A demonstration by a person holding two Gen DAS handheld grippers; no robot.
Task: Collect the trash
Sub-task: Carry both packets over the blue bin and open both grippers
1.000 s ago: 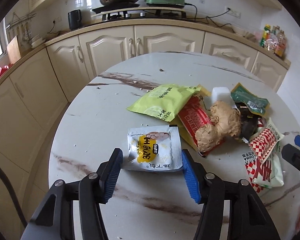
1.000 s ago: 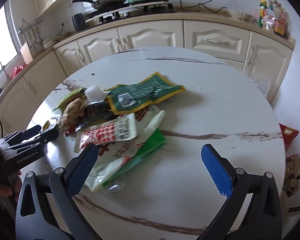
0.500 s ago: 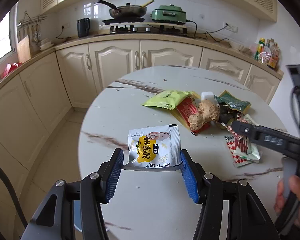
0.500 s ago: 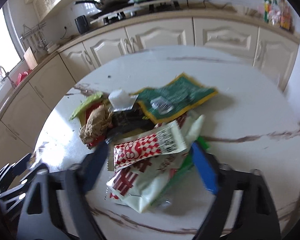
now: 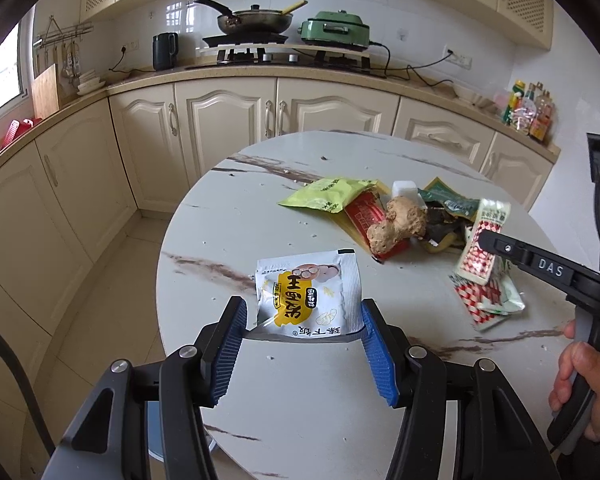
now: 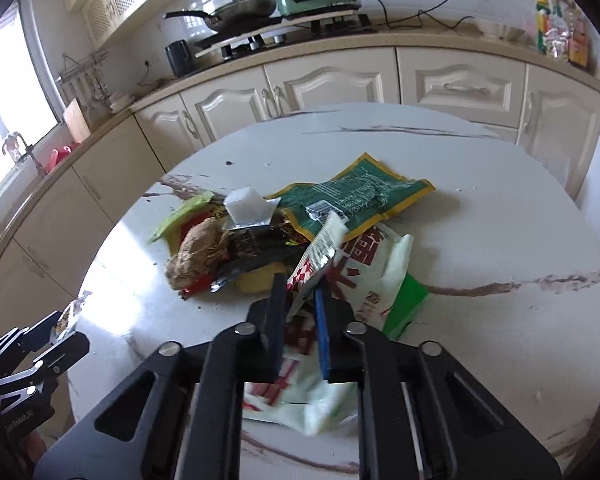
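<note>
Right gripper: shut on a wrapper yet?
Shut. The right gripper has just closed; its fingers pinch the red-and-white checked packet, lifting its end.

The left gripper [image 5: 302, 322] is pointed steeply downward, and its blue pads are pressed against the two side edges of a white and yellow sachet [image 5: 308, 292], which is carried clear of the counter [image 5: 228, 224]. The right gripper [image 6: 300, 300] is angled down likewise; its jaws have just been closing and are now pinched on the edge of a red and white checked wrapper [image 6: 318, 258]. A bare hand [image 5: 584, 384] is wrapped around the right gripper's handle, as seen from the left wrist.
</note>
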